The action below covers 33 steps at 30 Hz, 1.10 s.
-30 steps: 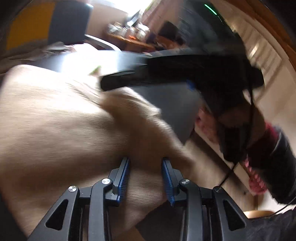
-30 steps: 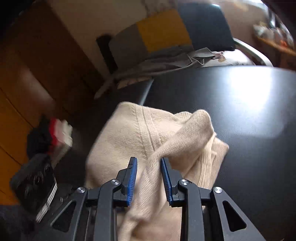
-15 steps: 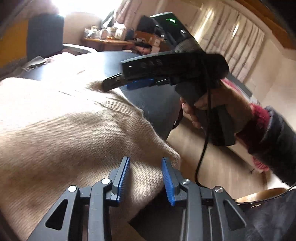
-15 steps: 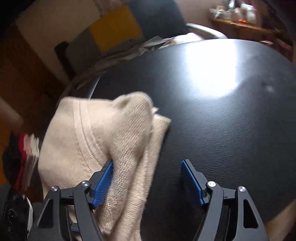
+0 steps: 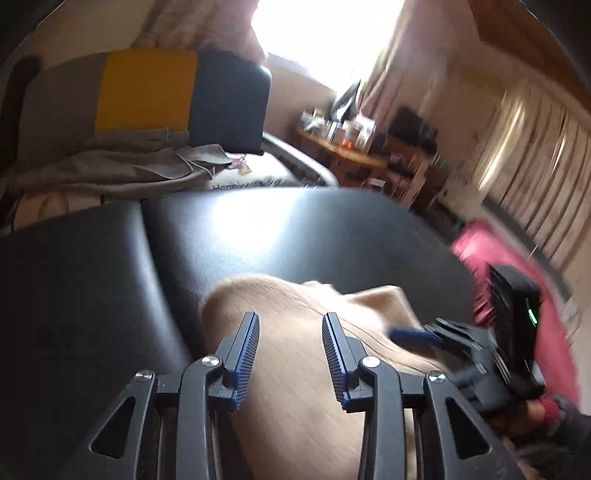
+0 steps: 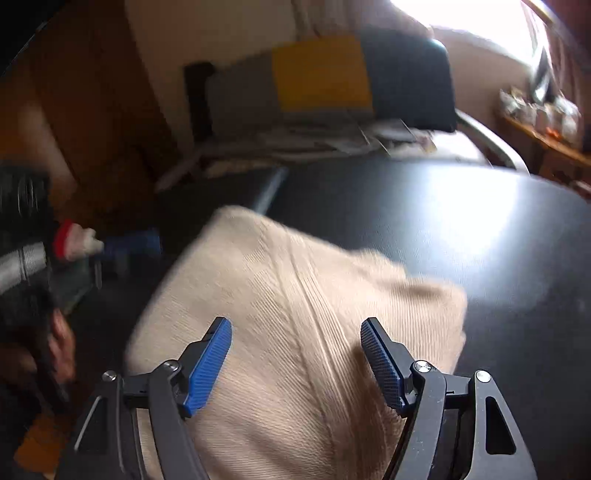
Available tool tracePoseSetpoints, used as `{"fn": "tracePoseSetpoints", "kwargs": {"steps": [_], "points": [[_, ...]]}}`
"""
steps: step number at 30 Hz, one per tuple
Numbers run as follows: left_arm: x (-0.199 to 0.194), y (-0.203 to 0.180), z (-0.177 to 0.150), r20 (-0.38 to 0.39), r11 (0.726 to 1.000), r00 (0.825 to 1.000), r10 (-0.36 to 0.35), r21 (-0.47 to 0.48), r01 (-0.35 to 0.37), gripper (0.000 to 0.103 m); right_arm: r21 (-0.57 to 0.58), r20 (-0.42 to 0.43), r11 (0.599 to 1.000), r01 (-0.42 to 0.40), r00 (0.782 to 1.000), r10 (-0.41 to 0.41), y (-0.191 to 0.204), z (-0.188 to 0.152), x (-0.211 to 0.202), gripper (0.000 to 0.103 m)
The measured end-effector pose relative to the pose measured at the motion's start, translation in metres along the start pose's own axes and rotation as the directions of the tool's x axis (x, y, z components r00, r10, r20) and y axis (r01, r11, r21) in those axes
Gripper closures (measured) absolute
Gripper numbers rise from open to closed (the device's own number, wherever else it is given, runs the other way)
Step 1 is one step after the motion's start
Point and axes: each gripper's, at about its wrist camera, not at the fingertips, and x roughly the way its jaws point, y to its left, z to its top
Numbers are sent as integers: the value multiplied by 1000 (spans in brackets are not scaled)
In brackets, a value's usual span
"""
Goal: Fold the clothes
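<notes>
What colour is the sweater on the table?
Beige, with a ribbed knit; the sweater shows best in the right wrist view.

Daylight is entering through a window [image 5: 325, 33] that is overexposing to pure white. It is producing a broad glare patch on the black table [image 5: 258, 236], toward its far edge in both views. Motion blur is smearing the beige sweater [image 6: 295, 332] and the curtains [image 5: 524, 147]. Fisheye distortion is bending lines, and the frame corners are darkening to black.
</notes>
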Motion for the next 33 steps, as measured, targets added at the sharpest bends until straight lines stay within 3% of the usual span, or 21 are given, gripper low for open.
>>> {"fn": "tracePoseSetpoints", "kwargs": {"steps": [2, 5, 9, 15, 18, 23, 28, 30, 33], "points": [[33, -11, 3, -70, 997, 997, 29, 74, -24, 68, 13, 17, 1000, 19, 1000, -19, -10, -22, 2, 28], [73, -25, -10, -172, 983, 977, 127, 154, -100, 67, -78, 134, 995, 56, 990, -45, -11, -50, -9, 28], [82, -30, -20, -118, 969, 969, 219, 138, -203, 65, -100, 221, 994, 46, 975, -23, -18, -62, -9, 28], [85, -28, -22, -96, 964, 962, 254, 104, -245, 65, -113, 240, 993, 35, 971, -7, -25, -60, -8, 27], [69, -18, -17, -87, 978, 974, 208, 44, -205, 65, -107, 250, 994, 31, 968, -3, -23, -58, -11, 26], [4, -8, -27, -5, 979, 981, 193, -61, -193, 67, -106, 231, 994, 22, 973, 3, -20, -53, -12, 22], [-55, -29, -73, 56, 997, 996, 76, -17, -76, 67, -82, 154, 996, 37, 988, -24, -13, -38, -21, 0], [-64, -41, -96, 45, 999, 998, 33, 16, -33, 67, -109, 172, 993, 35, 985, -16, -4, -37, -34, 0], [-54, -56, -127, -12, 994, 996, 87, 68, -86, 66, -189, 123, 980, 59, 992, -36, 8, -48, -32, 0]]}}
